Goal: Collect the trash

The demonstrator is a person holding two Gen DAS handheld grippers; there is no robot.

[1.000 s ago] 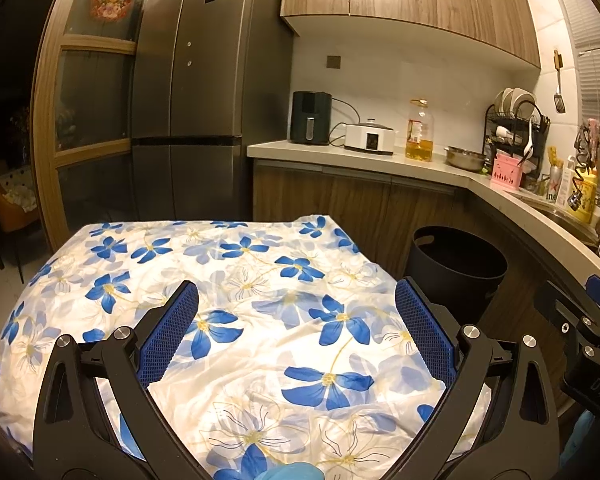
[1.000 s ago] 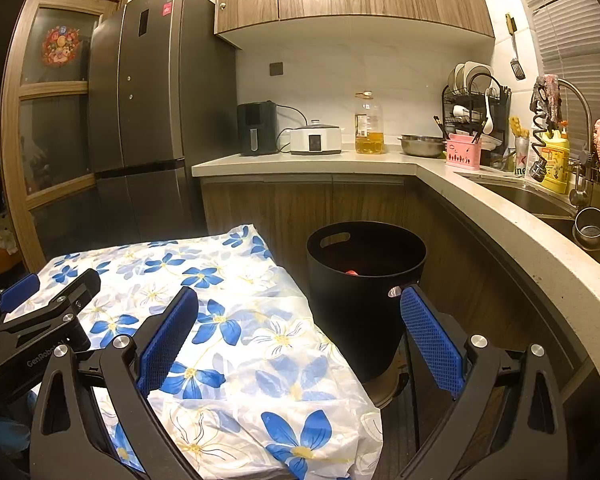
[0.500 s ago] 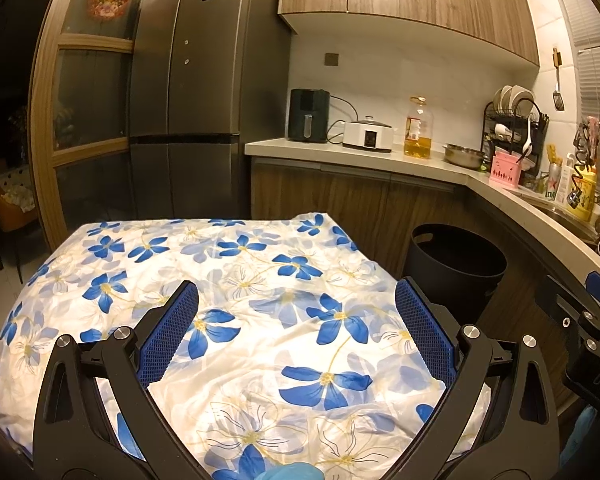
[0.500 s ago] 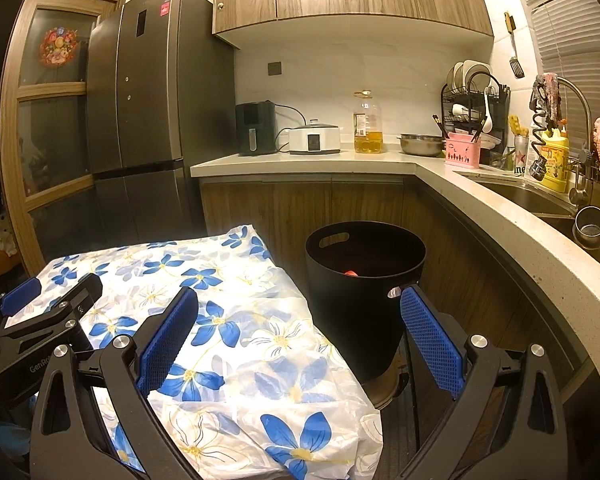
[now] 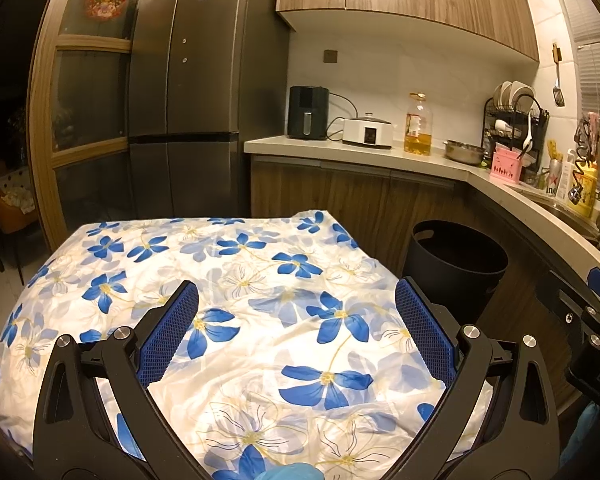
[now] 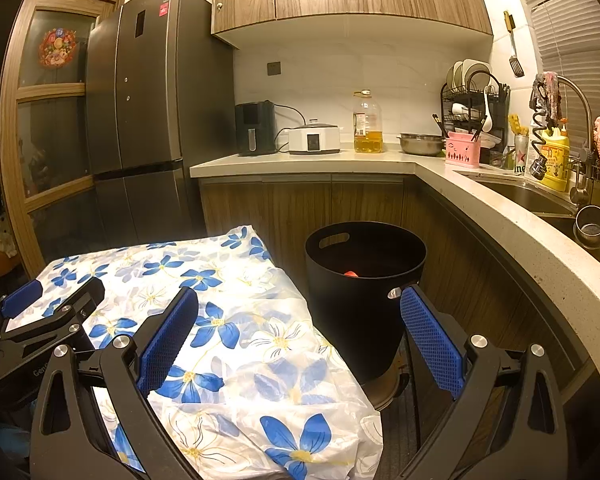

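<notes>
Both tongs held wide open, nothing gripped. Left tongs (image 5: 296,328) are held over the tabletop (image 5: 260,320) (floral blue/white cloth cover), no trash seen on it. Right tongs (image 6: 300,332) are positioned at the tabletop's right edge, w/ the black bin (image 6: 364,280) seen between the pads (image 6: 430,340). Bin is stood on the floor just beside the tabletop, below the kitchen counter (image 6: 500,208). A small red/orange item (image 6: 351,274) (trash, type can't be told) is seen inside the bin.
</notes>
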